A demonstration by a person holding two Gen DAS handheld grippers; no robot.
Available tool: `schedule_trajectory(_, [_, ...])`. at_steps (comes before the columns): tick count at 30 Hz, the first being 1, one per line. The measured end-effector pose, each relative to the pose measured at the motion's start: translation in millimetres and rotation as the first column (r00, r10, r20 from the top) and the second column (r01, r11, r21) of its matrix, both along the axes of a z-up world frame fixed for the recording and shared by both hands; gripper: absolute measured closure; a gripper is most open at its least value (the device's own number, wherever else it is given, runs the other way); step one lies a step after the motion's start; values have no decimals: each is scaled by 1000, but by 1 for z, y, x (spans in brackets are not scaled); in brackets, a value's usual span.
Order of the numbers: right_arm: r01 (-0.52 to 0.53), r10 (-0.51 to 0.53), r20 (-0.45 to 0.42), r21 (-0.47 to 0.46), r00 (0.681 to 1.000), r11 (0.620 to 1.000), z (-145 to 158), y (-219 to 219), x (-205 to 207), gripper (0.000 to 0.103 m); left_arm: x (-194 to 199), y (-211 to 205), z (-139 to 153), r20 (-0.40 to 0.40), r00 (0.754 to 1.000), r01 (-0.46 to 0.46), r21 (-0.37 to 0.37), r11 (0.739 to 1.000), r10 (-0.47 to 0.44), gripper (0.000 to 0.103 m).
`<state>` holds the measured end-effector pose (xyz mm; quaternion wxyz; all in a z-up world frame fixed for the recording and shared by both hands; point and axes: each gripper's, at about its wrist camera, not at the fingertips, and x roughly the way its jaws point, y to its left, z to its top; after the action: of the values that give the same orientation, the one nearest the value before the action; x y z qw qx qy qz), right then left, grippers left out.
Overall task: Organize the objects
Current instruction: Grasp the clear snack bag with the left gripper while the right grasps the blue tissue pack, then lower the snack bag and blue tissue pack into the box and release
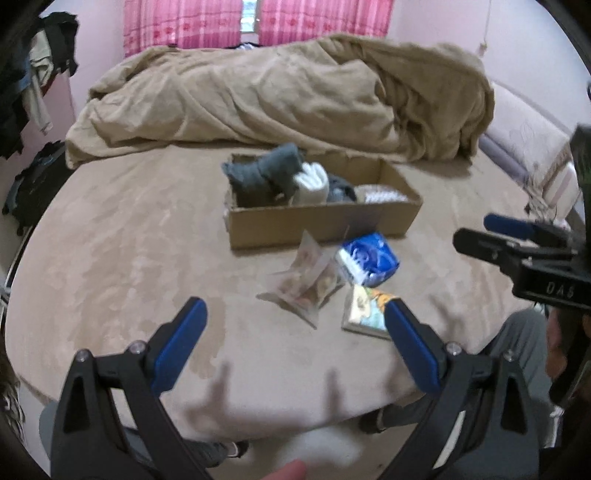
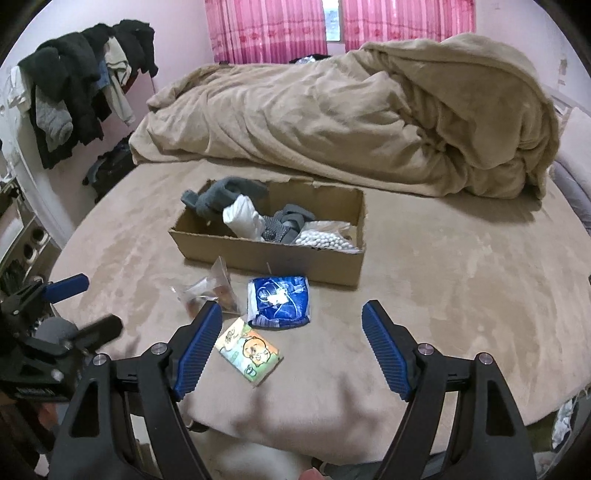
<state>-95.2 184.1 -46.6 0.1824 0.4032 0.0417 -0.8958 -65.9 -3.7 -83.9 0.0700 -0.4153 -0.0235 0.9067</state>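
Note:
A cardboard box (image 1: 325, 221) (image 2: 266, 254) stands on the bed and holds grey socks (image 2: 221, 195), a white roll (image 2: 242, 218) and a bag of white balls (image 2: 325, 238). In front of it lie a clear snack bag (image 1: 306, 280) (image 2: 210, 290), a blue packet (image 1: 367, 262) (image 2: 280, 302) and a cartoon card packet (image 1: 369, 312) (image 2: 249, 349). My left gripper (image 1: 295, 314) is open and empty above the bed's near edge. My right gripper (image 2: 291, 314) is open and empty, hovering just short of the blue packet. The right gripper also shows at the left wrist view's right edge (image 1: 491, 229).
A crumpled beige duvet (image 1: 288, 96) (image 2: 369, 125) covers the far half of the bed. Pink curtains (image 2: 332, 26) hang behind. Clothes hang on a rack (image 2: 81, 85) at the left. A pillow (image 1: 528, 147) lies at the right. The person's grey-trousered legs (image 1: 517, 350) are below the bed edge.

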Motion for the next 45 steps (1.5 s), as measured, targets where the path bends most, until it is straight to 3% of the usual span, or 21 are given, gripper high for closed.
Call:
schedule_trajectory(17, [-81, 76, 130, 38, 989, 996, -87, -32, -68, 22, -82, 15, -81, 115, 988, 109, -82, 991, -100, 6])
schedule_trajectory(18, [-90, 83, 142, 42, 986, 995, -91, -35, -71, 22, -85, 15, -84, 116, 988, 113, -94, 989, -101, 7])
schedule_trajectory(21, [-112, 104, 170, 39, 980, 993, -102, -43, -78, 22, -89, 12, -95, 142, 985, 113, -83, 990, -100, 31])
schedule_trajectory(22, [-114, 106, 178, 36, 978, 993, -104, -44, -79, 22, -89, 11, -97, 136, 986, 113, -83, 990, -102, 31])
schedule_trajectory(27, [-101, 92, 187, 38, 978, 994, -116, -49, -84, 23, -83, 7, -95, 110, 988, 113, -71, 991, -104, 36])
schedule_trajectory(34, [-108, 99, 165, 50, 981, 993, -110, -47, -79, 37, -72, 1, -75, 73, 994, 84, -38, 996, -81, 39])
schedule_trajectory(45, [-72, 72, 90, 5, 993, 997, -53, -10, -37, 38, -30, -3, -12, 3, 1000, 28, 21, 999, -28, 39])
